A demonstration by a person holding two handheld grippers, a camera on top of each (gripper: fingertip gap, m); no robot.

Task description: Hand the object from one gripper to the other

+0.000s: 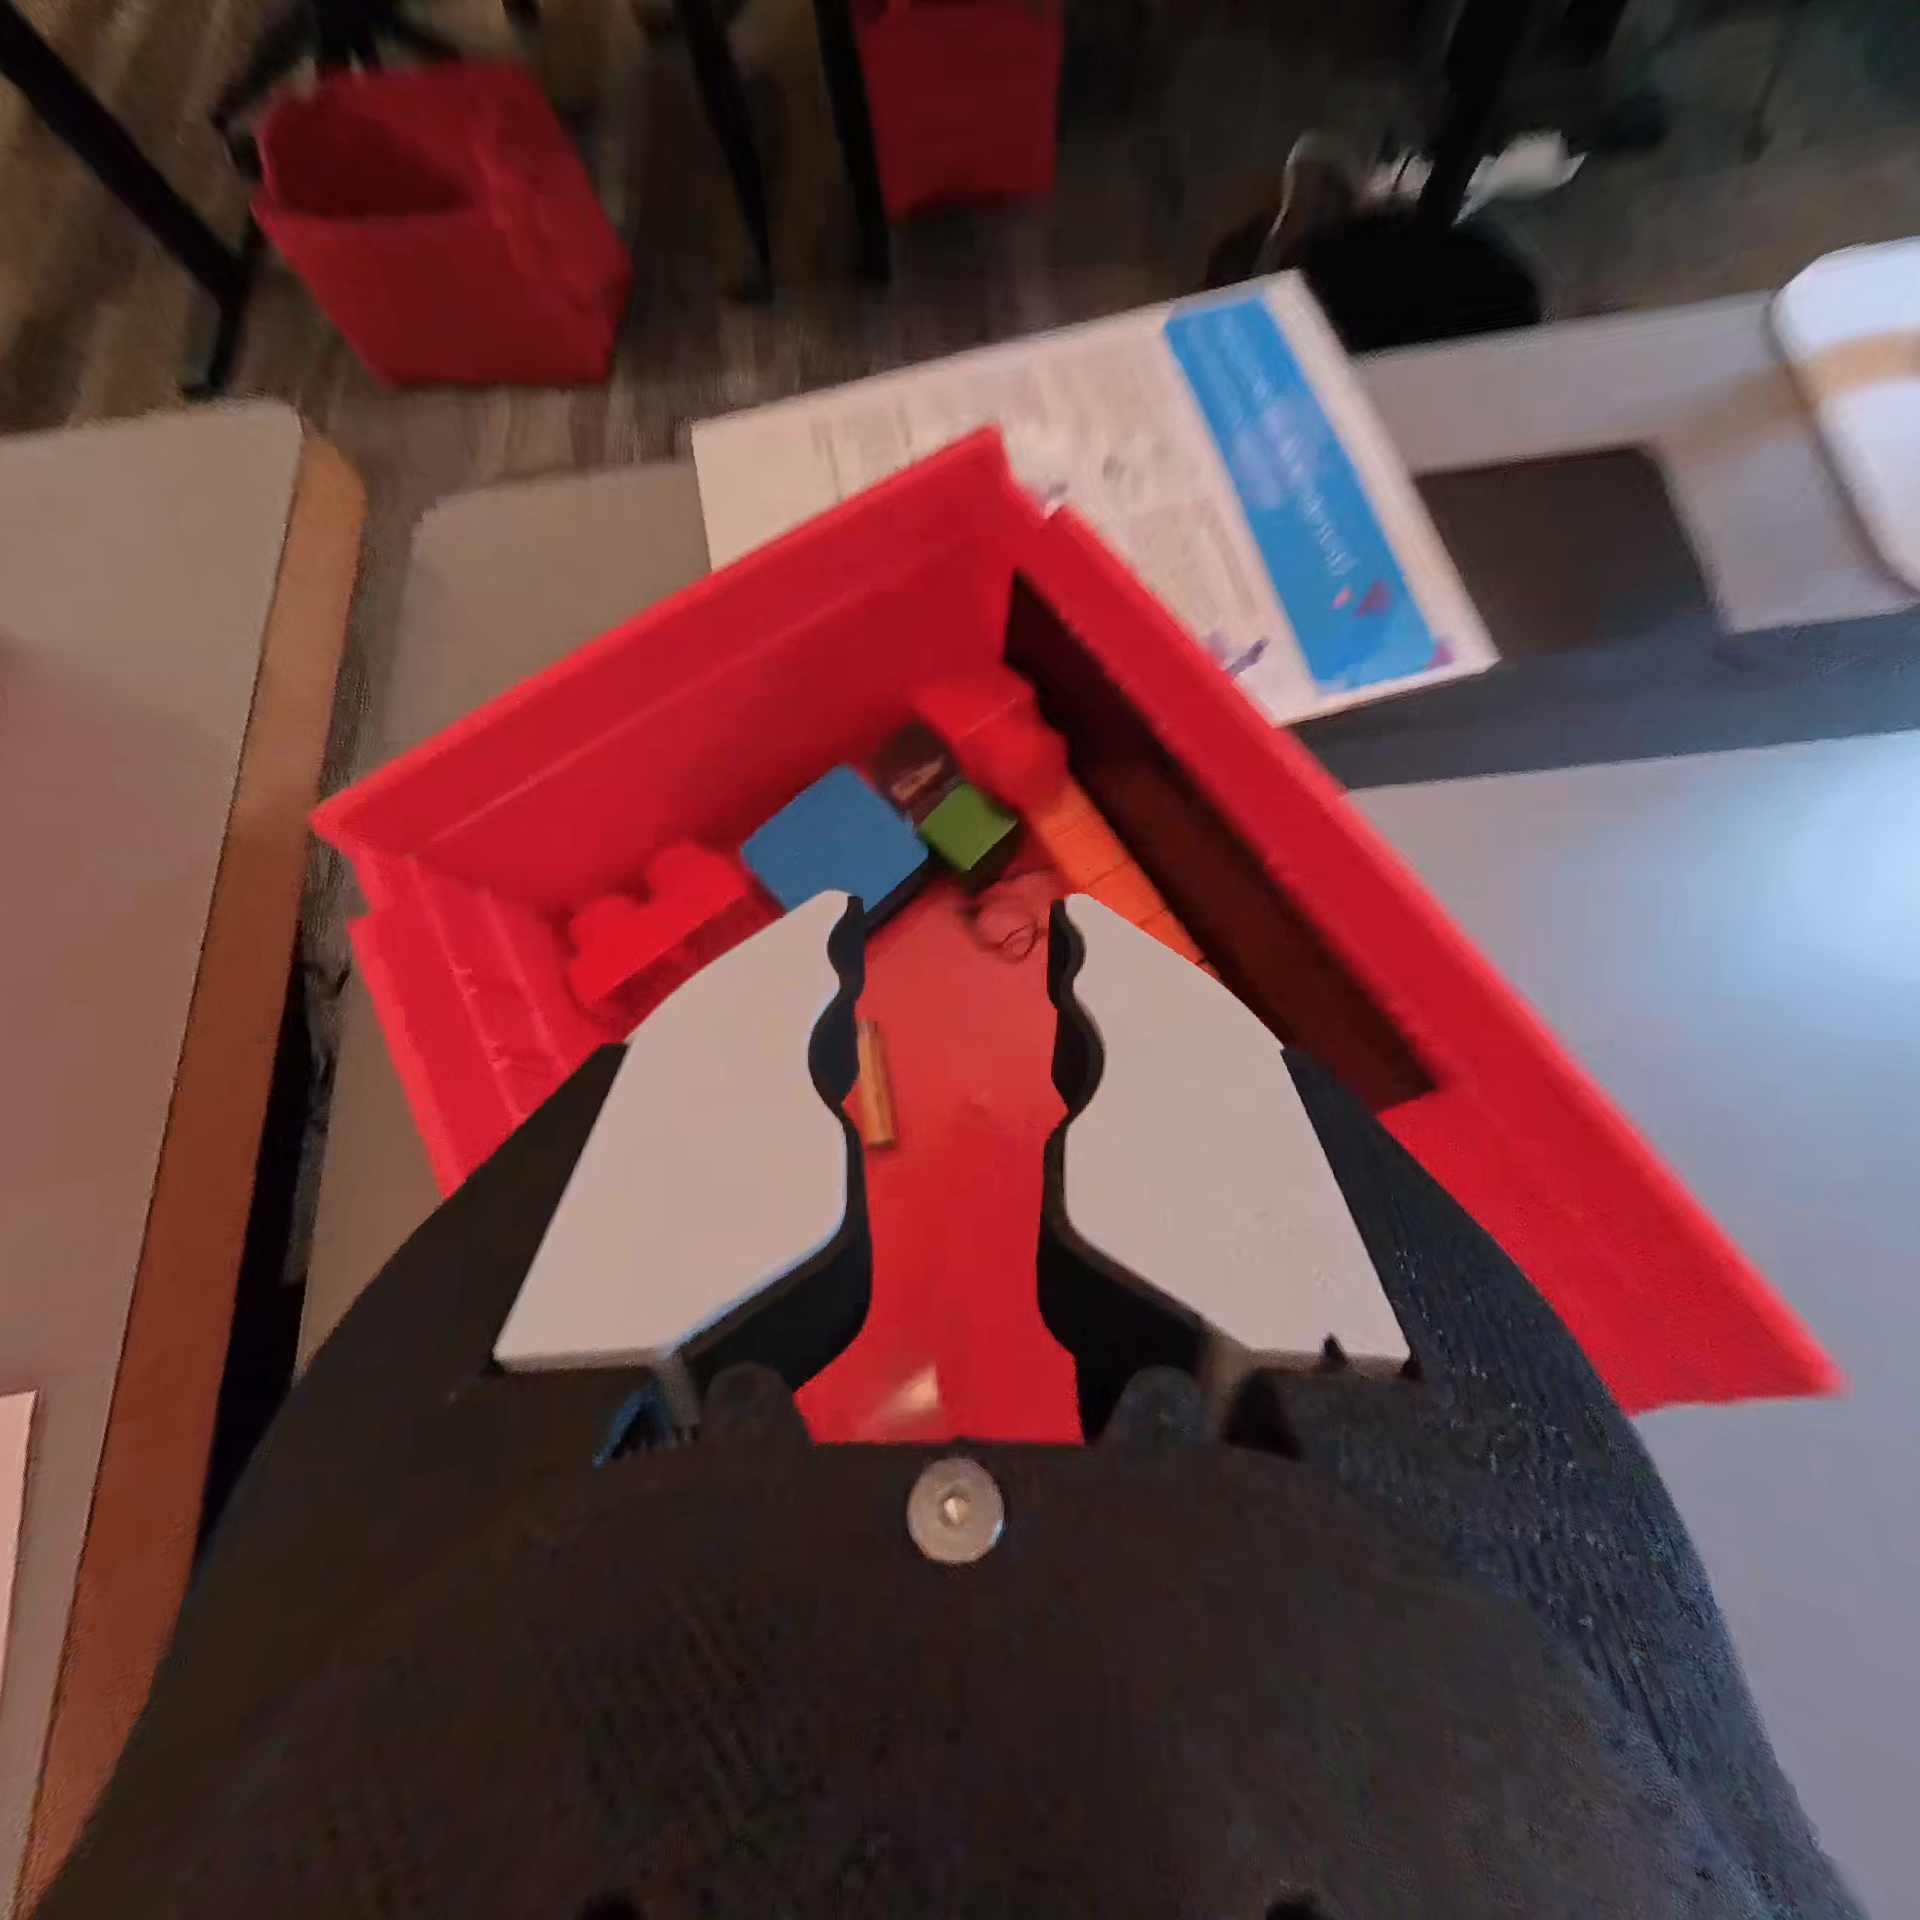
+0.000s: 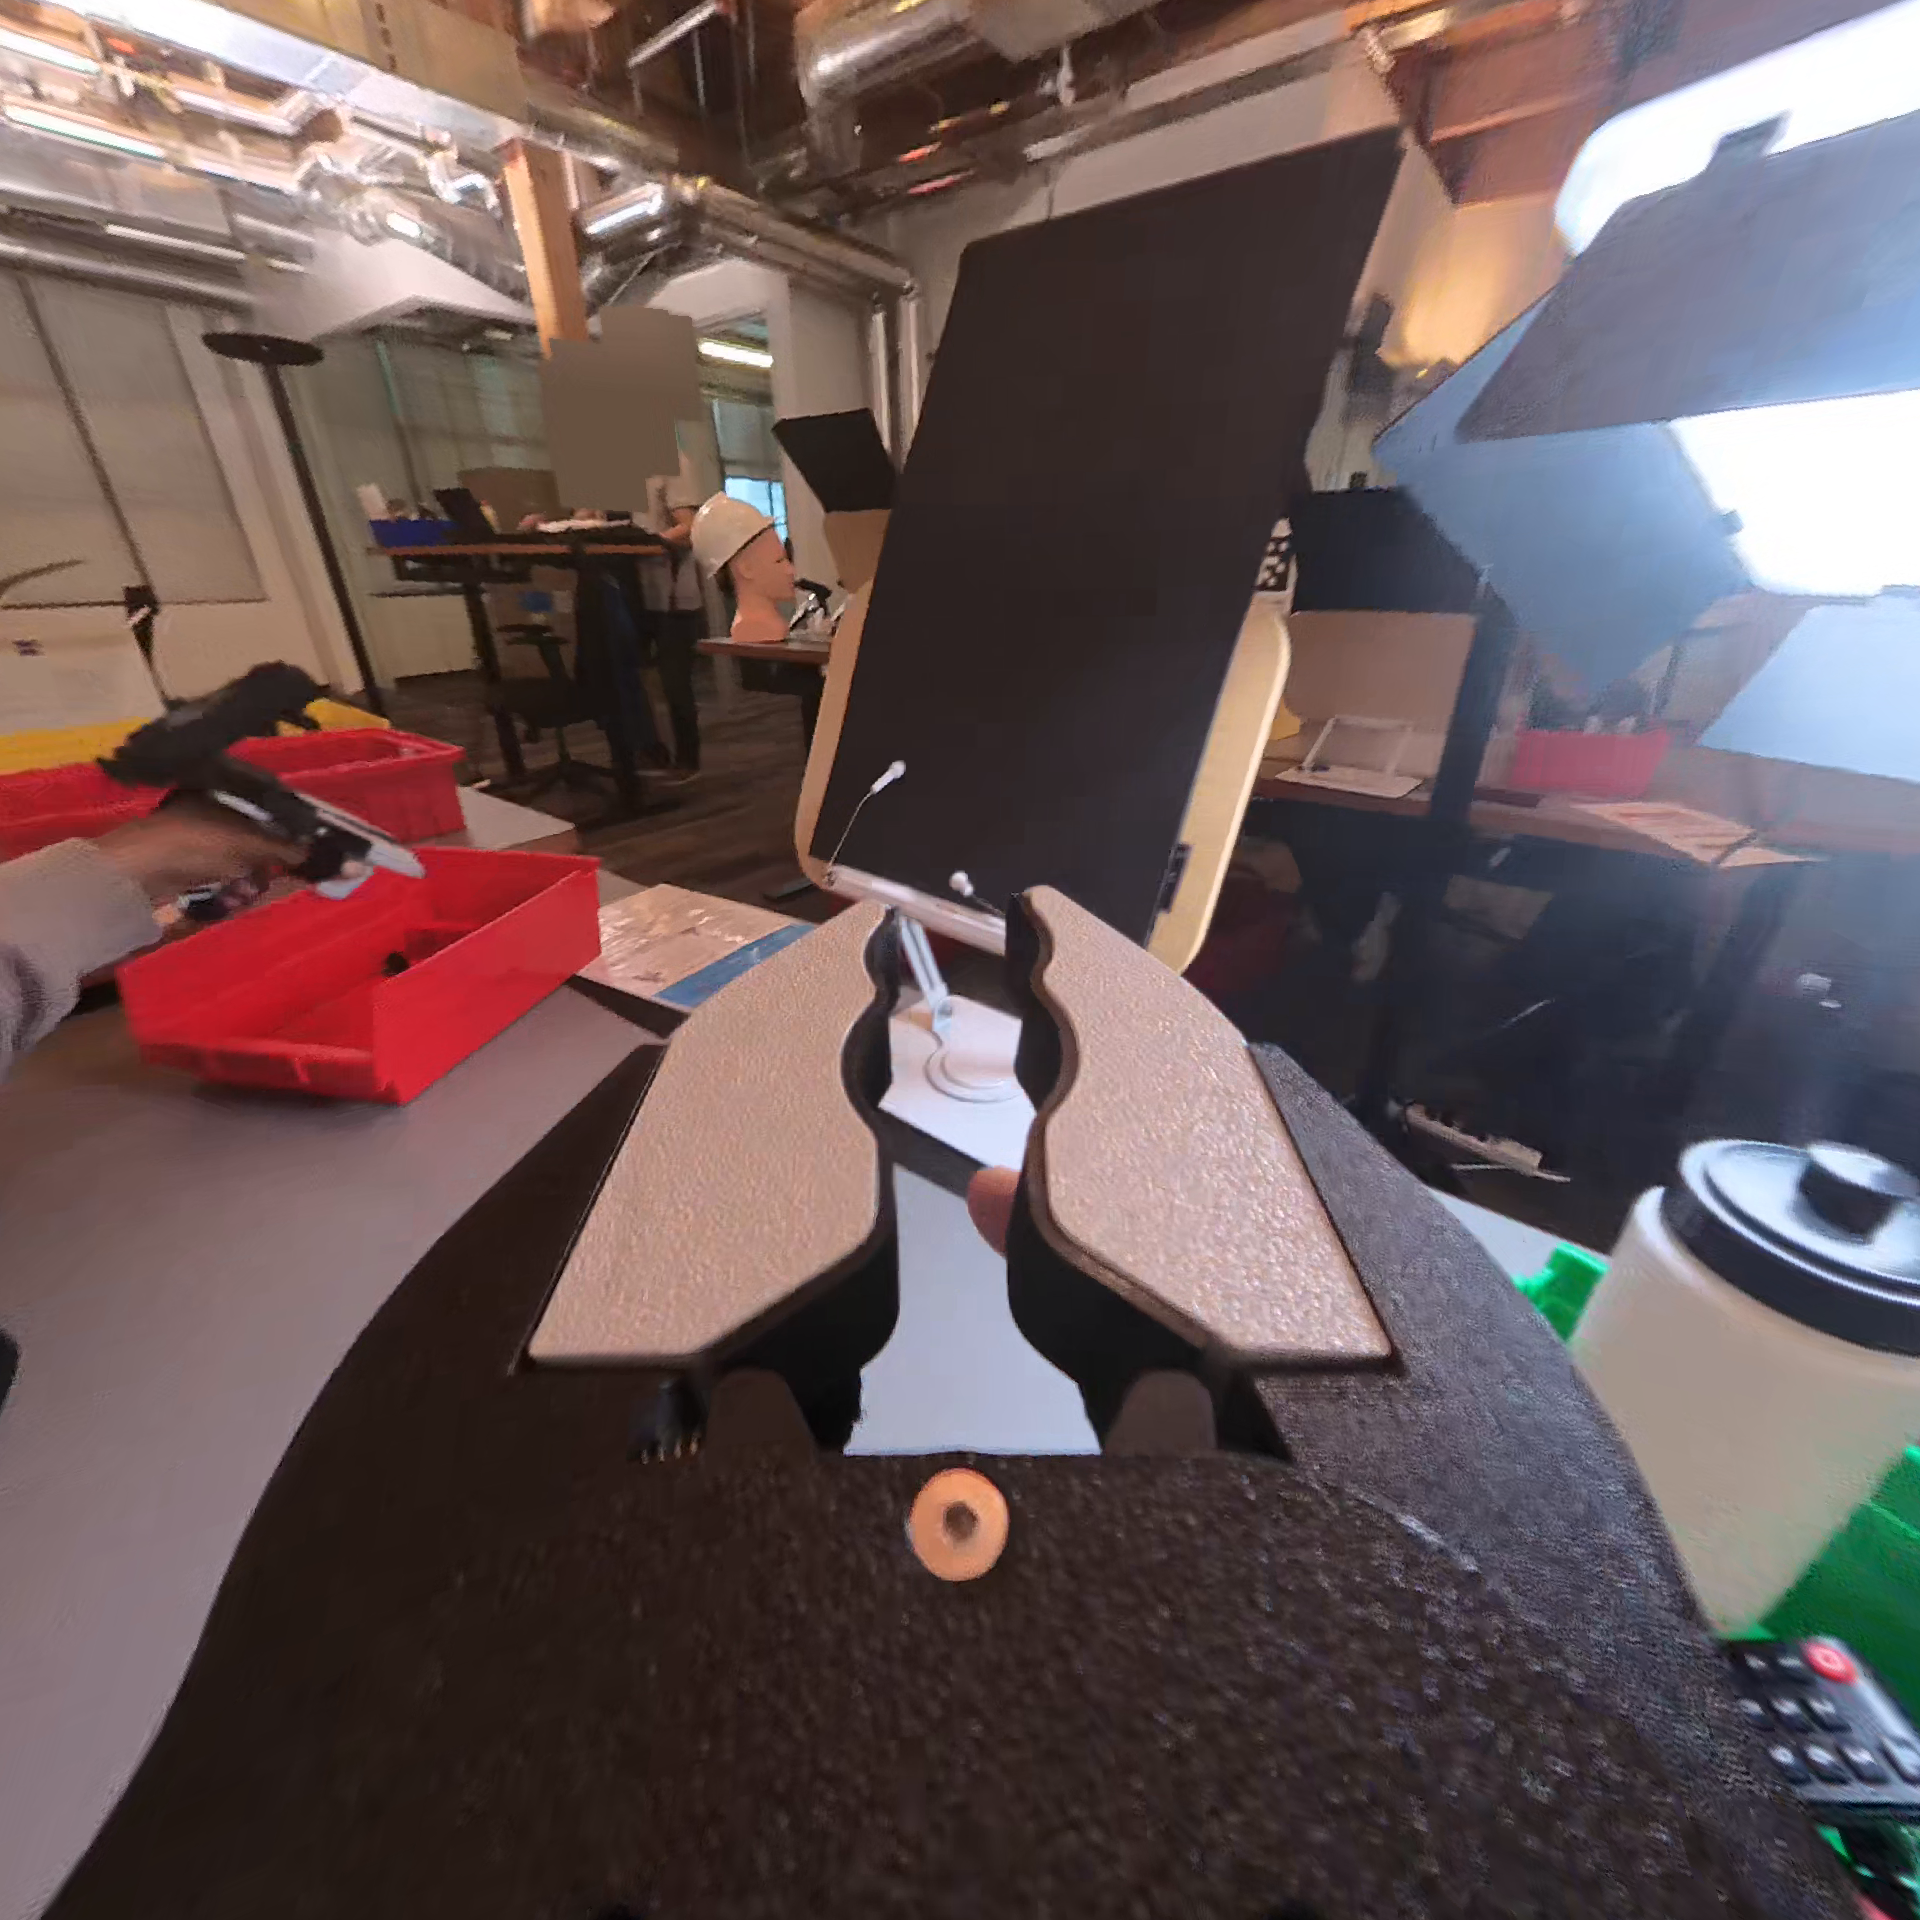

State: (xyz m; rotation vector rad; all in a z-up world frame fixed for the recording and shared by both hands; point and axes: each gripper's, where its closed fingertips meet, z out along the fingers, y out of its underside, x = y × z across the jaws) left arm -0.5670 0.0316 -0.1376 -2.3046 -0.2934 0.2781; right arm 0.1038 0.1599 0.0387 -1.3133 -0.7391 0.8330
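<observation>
Blue block (image 1: 834,852) among red (image 1: 657,928) and green (image 1: 968,826) blocks in red tray (image 1: 665,717) on grey table (image 2: 260,1226), left gripper (image 1: 954,914) spread empty above it, right gripper (image 2: 954,914) spread empty, workshop with exposed ducts (image 2: 665,223), black panel (image 2: 1091,551).

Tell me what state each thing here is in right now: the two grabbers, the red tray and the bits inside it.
Left gripper: open, empty, over the tray.
Right gripper: open, empty, away from the tray.
Red tray: on the grey table, no lid.
Blue block: lying in the tray, untouched.
Green block: in the tray beside the blue block.
Red brick: in the tray, by its wall.
White jar: upright, black lid on.
</observation>
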